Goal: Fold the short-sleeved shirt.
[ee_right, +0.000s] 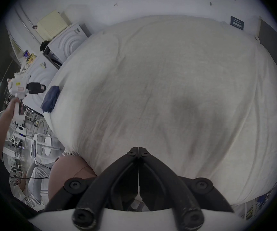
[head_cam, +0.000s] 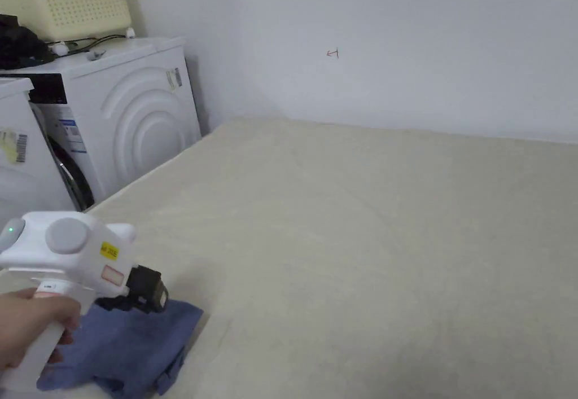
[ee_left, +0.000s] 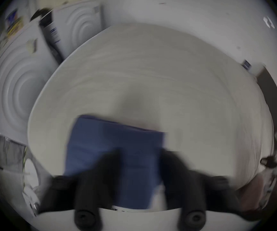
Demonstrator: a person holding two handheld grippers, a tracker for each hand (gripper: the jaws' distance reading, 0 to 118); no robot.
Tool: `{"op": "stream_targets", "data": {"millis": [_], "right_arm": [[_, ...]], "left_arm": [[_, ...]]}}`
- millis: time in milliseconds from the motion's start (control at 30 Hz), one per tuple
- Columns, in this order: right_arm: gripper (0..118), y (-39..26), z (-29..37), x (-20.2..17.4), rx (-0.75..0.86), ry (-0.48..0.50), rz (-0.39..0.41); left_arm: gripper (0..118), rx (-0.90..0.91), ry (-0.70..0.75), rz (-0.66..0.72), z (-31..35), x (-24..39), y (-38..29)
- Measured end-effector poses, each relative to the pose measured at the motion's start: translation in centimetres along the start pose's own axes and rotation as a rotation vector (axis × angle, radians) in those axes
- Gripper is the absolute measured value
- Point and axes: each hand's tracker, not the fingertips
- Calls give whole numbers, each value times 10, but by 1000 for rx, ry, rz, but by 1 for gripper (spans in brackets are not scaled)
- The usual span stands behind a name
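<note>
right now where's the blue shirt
The blue shirt lies folded at the near left corner of the beige bed in the head view, just under the left tongs, with the washing machines beyond that edge.

Beige bed (head_cam: pixel 367 236), white washing machines (head_cam: pixel 130 118)

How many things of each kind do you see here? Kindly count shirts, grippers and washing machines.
Blue shirt: 1
Grippers: 2, left gripper and right gripper
White washing machines: 2, one and another
Total: 5
</note>
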Motion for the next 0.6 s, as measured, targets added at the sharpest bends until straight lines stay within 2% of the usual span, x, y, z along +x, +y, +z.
{"op": "stream_targets", "data": {"millis": [67,167,367,467,600], "right_arm": [[0,-1,10,6,19,-10,-12],[0,-4,28,14,65,-16,-23],[0,-19,69,34,196,-32,-63],[0,-30,94,39,313,-54,-56],[0,-51,137,29,566,-111,0]], "left_arm": [[0,17,-71,-81,1,61,-28],[0,84,-250,-66,6,135,-56],[0,318,-399,-138,51,264,-100],[0,476,-441,-135,80,298,-110],[0,723,-374,-157,115,323,-130]]}}
